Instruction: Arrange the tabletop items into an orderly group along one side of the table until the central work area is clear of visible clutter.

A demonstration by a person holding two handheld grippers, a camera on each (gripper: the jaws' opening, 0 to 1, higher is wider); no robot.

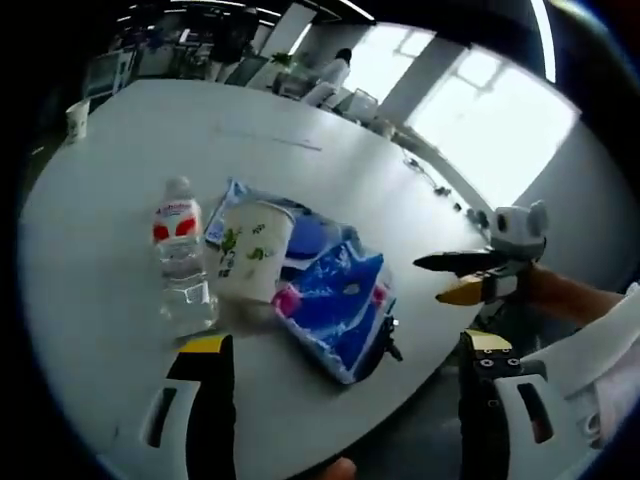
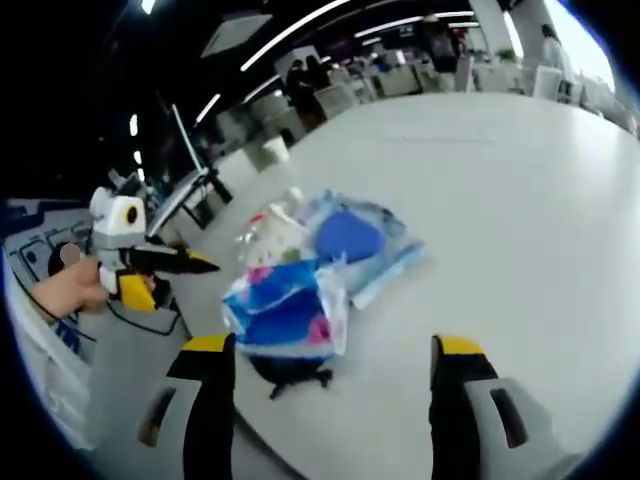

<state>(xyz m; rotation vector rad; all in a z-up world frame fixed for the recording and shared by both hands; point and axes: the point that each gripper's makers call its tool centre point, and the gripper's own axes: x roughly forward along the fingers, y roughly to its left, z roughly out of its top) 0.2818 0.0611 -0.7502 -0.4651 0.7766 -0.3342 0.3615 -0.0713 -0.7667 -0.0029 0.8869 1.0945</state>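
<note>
I have both grippers hovering over the near edge of the white table (image 1: 90, 260), and neither one holds anything. In the left gripper view my left gripper (image 1: 350, 345) has its jaws spread wide apart, nothing between them. In the right gripper view my right gripper (image 2: 330, 350) stands just as wide and just as empty.

The clutter sits in one tight cluster near the table's edge. A clear water bottle (image 1: 180, 250) with a red and white label stands upright, and a white paper cup (image 1: 255, 250) with green print stands just beside it, close enough that I cannot tell whether they touch. Against the cup lie blue plastic packets (image 1: 340, 300), one overlapping another, with something dark and small poking out beneath at the table edge; I cannot tell what it is. Another paper cup (image 1: 77, 118) stands well apart at the far side.

I judge the bottle to be the heaviest piece, stiff but slick, so I would close on its waist below the label. The cup looks light and crushable, best pinched gently at the rim. The packets look soft and slippery and will sag, so I would take a crimped edge and drag or lift slowly.
</note>
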